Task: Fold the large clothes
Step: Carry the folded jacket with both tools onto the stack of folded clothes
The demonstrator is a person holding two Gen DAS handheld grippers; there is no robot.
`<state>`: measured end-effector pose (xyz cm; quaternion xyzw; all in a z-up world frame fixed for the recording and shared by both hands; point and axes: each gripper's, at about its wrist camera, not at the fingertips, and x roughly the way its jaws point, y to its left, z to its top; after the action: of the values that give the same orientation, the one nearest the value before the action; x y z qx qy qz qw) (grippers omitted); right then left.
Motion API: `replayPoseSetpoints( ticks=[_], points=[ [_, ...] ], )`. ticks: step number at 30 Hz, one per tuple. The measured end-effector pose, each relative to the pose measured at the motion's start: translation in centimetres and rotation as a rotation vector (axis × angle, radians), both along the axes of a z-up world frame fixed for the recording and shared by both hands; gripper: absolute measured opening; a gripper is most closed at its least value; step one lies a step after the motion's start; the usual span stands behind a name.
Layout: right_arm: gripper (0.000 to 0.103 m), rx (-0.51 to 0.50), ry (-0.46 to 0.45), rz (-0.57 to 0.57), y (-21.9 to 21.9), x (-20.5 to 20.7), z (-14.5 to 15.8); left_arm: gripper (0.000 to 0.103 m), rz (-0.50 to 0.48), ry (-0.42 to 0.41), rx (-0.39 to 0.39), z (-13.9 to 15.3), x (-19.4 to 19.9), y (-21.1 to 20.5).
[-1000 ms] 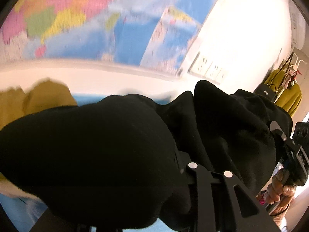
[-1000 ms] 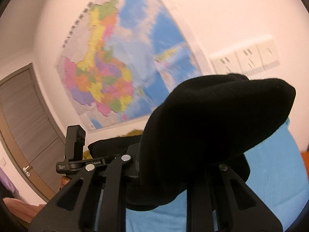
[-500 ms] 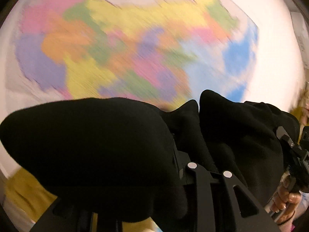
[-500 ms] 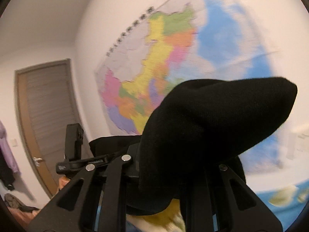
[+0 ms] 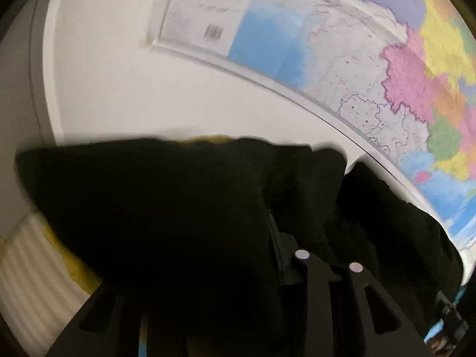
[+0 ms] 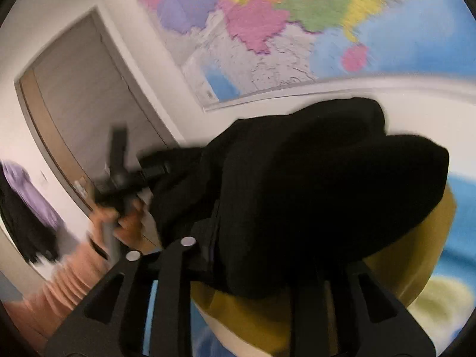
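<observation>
Black fleece garment (image 5: 166, 208) bunched and draped, above mustard-yellow clothing (image 6: 395, 267).

Each black hand-held gripper (image 6: 247, 312) has angular cut-out fingers (image 5: 315, 291), silver screws and ribbed peach sleeve (image 6: 68, 279).

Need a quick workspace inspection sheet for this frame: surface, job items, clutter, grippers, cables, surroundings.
Surface: blue sheet, mostly hidden.
Job's things: black garment bunched across both grippers; mustard garment under it.
Clutter: white ribbed fabric at the lower left of the left view.
Grippers: left gripper and right gripper both have jaws opening, with black cloth between them; fingertips hidden.
Cables: nothing seen.
Surroundings: wall map, door, purple clothing hanging; frames blurred.
</observation>
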<state>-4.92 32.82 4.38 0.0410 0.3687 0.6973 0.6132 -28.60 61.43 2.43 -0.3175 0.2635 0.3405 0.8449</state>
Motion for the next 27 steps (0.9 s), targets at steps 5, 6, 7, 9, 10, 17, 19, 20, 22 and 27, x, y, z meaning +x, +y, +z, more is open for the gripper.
replayPoseSetpoints(
  ticks=[5, 6, 7, 9, 10, 17, 19, 20, 22, 27],
  points=[
    [0.054, 0.011, -0.047, -0.086, -3.0, 1.0, 3.5, 0.036, -0.034, 0.004, 0.009, 1.2, 0.0, -0.1],
    [0.054, 0.006, -0.037, -0.1, -3.4, 1.4, 4.1, 0.036, -0.038, 0.009, 0.01, 1.3, 0.1, -0.1],
    [0.054, 0.009, -0.017, -0.107, -3.6, 1.8, 4.2, 0.036, -0.041, 0.013, 0.016, 1.4, 0.5, -0.2],
    [0.043, 0.014, 0.03, -0.125, -3.9, 2.9, 4.1, 0.036, -0.044, 0.031, 0.029, 1.5, 0.9, -0.4],
    [0.023, 0.015, 0.023, -0.129, -4.3, 3.4, 4.0, 0.035, -0.042, 0.031, 0.034, 1.5, 0.6, -0.5],
    [0.006, 0.096, -0.013, -0.119, -7.4, 1.9, 4.7, 0.035, -0.04, -0.005, 0.027, 1.6, 0.4, 1.1],
    [0.006, -0.04, 0.008, -0.12, -6.9, 2.0, 1.8, 0.043, -0.03, 0.1, 0.045, -0.2, 1.3, 1.2],
    [0.006, -0.062, 0.013, -0.12, -7.0, 2.1, 1.1, 0.045, -0.026, 0.115, 0.059, -0.5, 1.4, 0.9],
    [0.007, -0.067, 0.038, -0.121, -7.4, 2.0, 0.4, 0.047, -0.015, 0.118, 0.096, -0.3, 1.1, 0.1],
    [0.01, -0.083, -0.013, -0.13, -7.5, 1.2, 1.3, 0.05, 0.005, 0.141, 0.159, 1.5, 0.0, -1.8]
  ],
)
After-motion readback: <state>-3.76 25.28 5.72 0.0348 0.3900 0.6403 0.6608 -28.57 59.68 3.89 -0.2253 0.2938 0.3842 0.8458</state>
